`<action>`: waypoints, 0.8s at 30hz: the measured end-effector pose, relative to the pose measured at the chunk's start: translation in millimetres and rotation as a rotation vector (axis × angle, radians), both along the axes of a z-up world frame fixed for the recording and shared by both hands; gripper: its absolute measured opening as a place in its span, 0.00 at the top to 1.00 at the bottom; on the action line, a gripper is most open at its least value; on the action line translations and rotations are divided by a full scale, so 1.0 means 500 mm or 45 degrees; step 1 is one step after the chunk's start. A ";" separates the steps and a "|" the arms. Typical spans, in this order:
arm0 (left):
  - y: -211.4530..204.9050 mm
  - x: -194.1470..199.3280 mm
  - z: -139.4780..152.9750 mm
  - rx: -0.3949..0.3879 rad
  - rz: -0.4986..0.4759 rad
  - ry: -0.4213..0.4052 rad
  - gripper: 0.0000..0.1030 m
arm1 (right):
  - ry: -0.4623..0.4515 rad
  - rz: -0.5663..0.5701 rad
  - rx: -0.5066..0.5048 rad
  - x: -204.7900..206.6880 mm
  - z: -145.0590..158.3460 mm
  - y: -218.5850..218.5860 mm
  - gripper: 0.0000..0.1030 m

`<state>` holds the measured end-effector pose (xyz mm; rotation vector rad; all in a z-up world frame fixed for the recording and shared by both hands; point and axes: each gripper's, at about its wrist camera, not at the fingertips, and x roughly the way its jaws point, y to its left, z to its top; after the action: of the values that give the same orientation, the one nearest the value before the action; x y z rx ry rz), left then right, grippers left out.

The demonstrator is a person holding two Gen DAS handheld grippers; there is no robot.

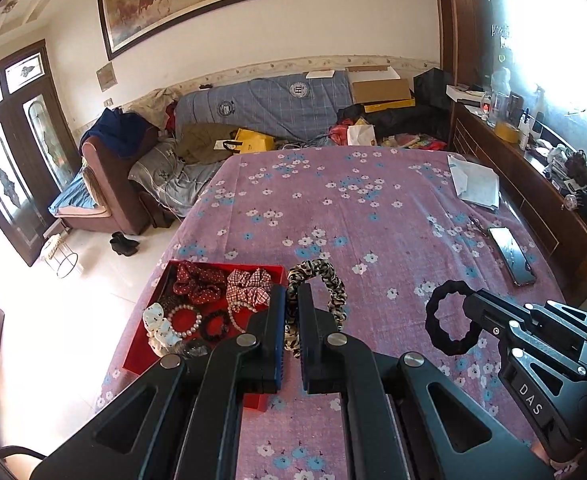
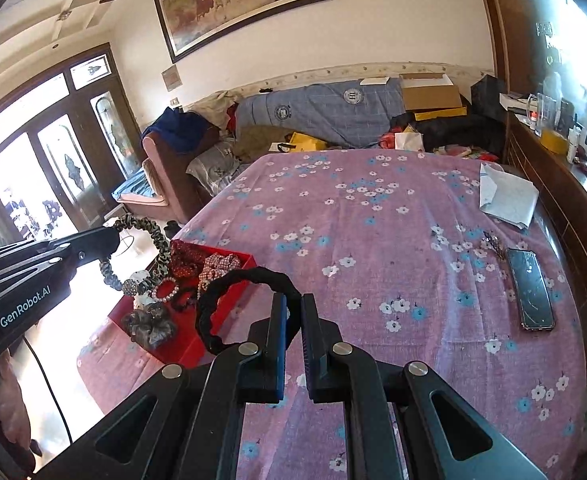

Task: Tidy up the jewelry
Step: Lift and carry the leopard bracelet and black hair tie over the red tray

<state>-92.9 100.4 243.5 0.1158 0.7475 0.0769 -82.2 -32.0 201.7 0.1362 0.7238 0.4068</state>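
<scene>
Clearly the coming move turns on where the red tray [image 1: 141, 344] lies from each held loop. The left gripper [image 1: 292, 300] has its jaws clenched on a leopard-print scrunchie [image 1: 325, 284], which stands up as a ring above the pads and hangs clear of the bed [image 1: 373, 208]. The right gripper [image 2: 293, 312] has its jaws clenched on a black scrunchie [image 2: 229, 292], whose ring leans off toward 10 o'clock from the pads. In the left wrist view the tray sits just beside the jaws at about 9 to 10 o'clock, near the bed's edge, with its near corner running under the gripper body. It already carries a dark red scrunchie [image 1: 195, 280], a checked scrunchie [image 1: 249, 288], a pearl bracelet [image 1: 183, 320] and a white patterned scrunchie [image 1: 159, 326]. In the right wrist view the same tray lies farther off at 9 to 10 o'clock, with the left gripper between at about 9 o'clock. By my reading the left hand is the nearer one, so its scrunchie would go in with a short move toward 9 o'clock, while the right would have to cross over further. The tray's long axis runs away from the cameras toward 1 o'clock, and the free red floor shows mostly at the near end. A phone [image 1: 511, 256] lies well apart at 2 o'clock.
</scene>
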 end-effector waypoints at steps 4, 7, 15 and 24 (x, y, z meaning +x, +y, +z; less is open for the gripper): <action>0.005 0.006 -0.006 -0.009 0.002 0.012 0.95 | 0.012 -0.001 0.002 0.005 -0.004 0.003 0.92; 0.011 0.012 -0.013 -0.013 0.011 0.027 0.95 | 0.025 -0.001 0.005 0.010 -0.009 0.004 0.92; 0.033 0.030 -0.033 -0.027 0.030 0.070 0.95 | 0.058 0.015 0.015 0.026 -0.022 0.022 0.92; 0.098 0.046 -0.052 -0.084 0.054 0.121 0.95 | 0.091 0.066 0.015 0.045 -0.039 0.074 0.92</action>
<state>-70.0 149.3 217.6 0.0410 0.8469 0.0872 -59.6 4.7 182.2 0.1438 0.7964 0.4573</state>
